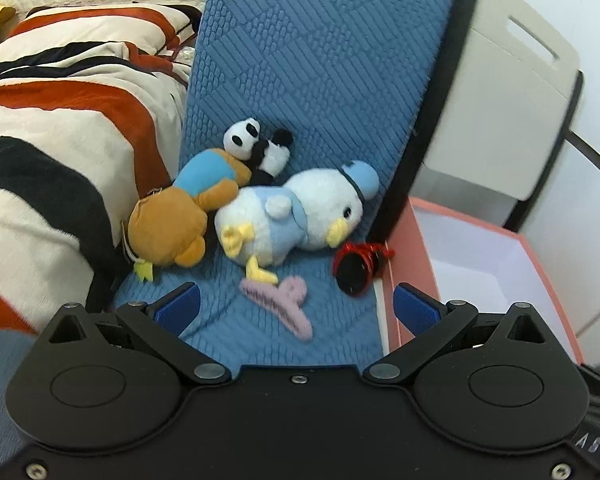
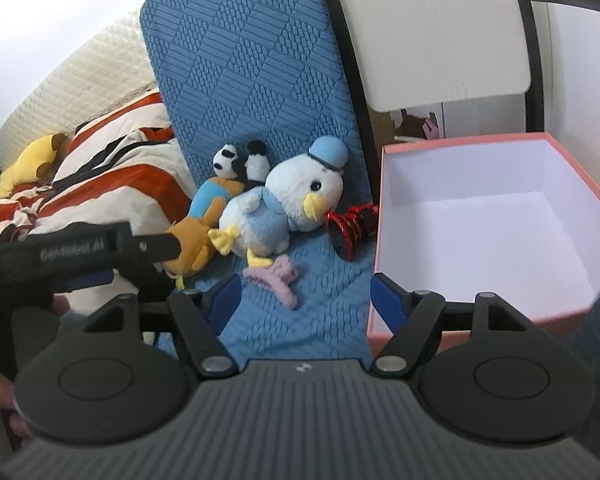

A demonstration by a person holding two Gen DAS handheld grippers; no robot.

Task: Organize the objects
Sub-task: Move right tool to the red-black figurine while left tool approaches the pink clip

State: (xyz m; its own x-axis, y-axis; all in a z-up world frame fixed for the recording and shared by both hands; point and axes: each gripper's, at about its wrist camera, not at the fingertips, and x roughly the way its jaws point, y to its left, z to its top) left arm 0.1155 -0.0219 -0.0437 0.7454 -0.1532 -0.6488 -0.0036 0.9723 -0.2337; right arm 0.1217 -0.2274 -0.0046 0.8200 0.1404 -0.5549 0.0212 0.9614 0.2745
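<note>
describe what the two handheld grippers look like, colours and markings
The left gripper has a smooth black body, two round discs, silver pivot screws and blue fingers. The right gripper has the same black linkages and blue fingers, but a ribbed grey body.

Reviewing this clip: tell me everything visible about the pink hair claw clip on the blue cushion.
The pink hair claw clip looks fuzzy or matte and is pale pink, with a long toothed body and a forked handle end. It lies flat on the blue textured cushion, just in front of the duck plush, whose yellow foot is next to or touching it. Neither gripper touches it.
</note>
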